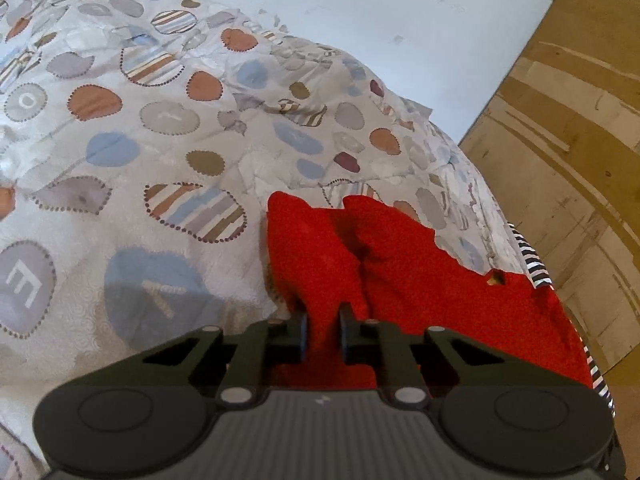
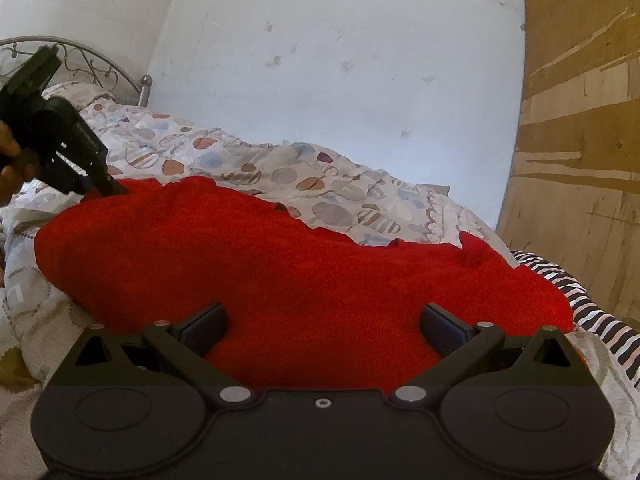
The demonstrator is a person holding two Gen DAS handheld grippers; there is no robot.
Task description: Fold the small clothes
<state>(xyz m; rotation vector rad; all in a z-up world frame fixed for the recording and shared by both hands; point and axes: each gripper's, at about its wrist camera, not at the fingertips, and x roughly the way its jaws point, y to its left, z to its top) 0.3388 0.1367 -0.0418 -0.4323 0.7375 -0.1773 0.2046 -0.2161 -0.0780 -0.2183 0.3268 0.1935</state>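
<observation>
Red cloth (image 2: pixel 280 272) spread on bed, over patterned quilt (image 1: pixel 140 128); striped cloth (image 2: pixel 592 312) just beside its right edge. Left tool (image 1: pixel 323 332) nearly closed, pinching a raised fold of red cloth between its pads (seen biting cloth's far left corner from right wrist view). Right tool (image 2: pixel 322 326) wide apart, gripping nothing, fingers low over cloth's near edge. Wooden cabinet (image 2: pixel 580 140) at right, white wall (image 2: pixel 340 60) behind.
</observation>
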